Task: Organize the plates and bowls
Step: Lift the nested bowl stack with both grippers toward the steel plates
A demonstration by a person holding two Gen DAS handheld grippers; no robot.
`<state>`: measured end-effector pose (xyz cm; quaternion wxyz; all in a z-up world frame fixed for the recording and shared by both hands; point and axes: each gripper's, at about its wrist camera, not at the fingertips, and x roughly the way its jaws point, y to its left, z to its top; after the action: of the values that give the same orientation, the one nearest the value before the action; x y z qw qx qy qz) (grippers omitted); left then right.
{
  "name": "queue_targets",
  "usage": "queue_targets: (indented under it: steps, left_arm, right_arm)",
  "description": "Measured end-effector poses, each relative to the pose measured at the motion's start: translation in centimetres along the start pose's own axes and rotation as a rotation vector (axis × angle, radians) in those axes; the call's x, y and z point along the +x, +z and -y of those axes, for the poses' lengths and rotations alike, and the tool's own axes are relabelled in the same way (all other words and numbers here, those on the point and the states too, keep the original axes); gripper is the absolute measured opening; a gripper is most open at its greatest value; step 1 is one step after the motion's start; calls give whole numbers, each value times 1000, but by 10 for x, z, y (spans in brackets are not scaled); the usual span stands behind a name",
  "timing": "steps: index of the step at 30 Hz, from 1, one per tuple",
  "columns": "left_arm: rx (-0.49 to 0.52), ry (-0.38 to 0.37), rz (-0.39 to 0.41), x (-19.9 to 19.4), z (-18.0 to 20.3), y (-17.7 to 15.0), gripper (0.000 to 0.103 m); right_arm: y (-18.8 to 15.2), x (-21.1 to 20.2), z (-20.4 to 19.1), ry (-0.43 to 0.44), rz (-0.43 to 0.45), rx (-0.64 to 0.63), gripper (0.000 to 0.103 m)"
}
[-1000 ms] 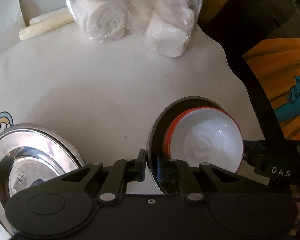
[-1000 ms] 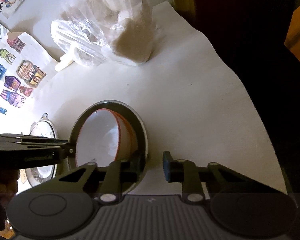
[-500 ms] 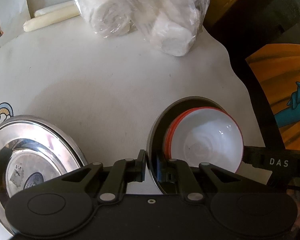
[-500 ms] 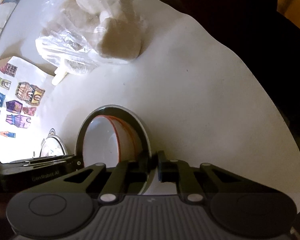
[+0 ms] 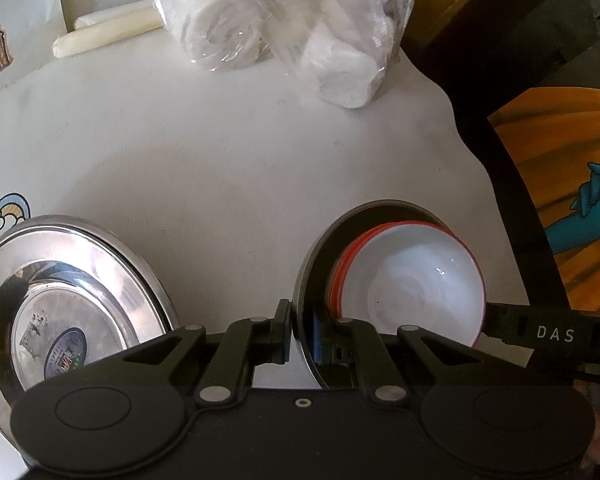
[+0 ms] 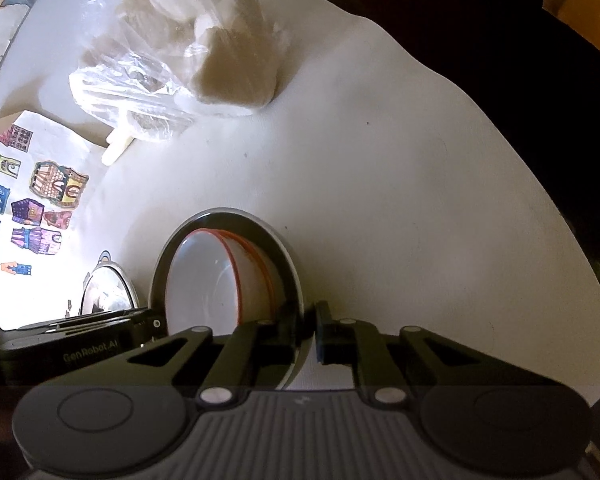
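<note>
Gripping steel bowl (image 5: 320, 240) rim both sides, white bowls (image 5: 416, 280) nested, mouths up.

Left tongs (image 5: 296, 334) on steel bowl (image 5: 312, 280) rim

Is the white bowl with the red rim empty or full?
Empty: the white bowl shows only its bare glossy inside, as it sits in the metal bowl.

The middle of the white tabletop (image 5: 228, 160) lies bare, a broad lane between the near dishes and the far edge. At that far edge a plastic bag of white rolls (image 5: 284, 28) and a pale stick (image 5: 104, 34) block the way. Near the front, a steel plate (image 5: 72, 304) stands left and a steel bowl (image 5: 320, 248) holding 2 red-rimmed white bowls (image 5: 416, 284) stands right, with a bare gap between them. Right of the bowl the tabletop ends in dark.
</note>
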<state>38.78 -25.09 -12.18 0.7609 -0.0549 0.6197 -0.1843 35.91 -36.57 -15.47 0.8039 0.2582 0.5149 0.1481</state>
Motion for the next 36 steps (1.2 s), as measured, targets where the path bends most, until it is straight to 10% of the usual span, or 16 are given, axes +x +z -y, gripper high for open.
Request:
queue_targets:
  steps: [36]
  left_arm:
    - [-93,-4,106,-70,-51,-24,8]
  right_arm:
    - [-13,-1,-61,46,-12,-113,10]
